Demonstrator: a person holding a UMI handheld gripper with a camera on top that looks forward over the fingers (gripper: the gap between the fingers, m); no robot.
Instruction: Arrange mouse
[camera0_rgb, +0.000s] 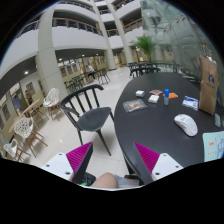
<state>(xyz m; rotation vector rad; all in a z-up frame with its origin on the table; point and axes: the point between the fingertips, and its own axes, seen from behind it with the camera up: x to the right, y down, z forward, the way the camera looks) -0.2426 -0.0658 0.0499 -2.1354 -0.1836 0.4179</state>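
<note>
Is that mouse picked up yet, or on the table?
On the table: the mouse rests there, beyond the open fingers.

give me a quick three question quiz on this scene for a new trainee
1. True or false: the mouse lies between the gripper fingers.
2. What stands beside the dark table? A) black chair B) sofa C) ladder
3. Fill in: the gripper's fingers are ____, holding nothing.

Key: 1 false, it lies on the table beyond the fingers; 2 A, the black chair; 3 open.
</note>
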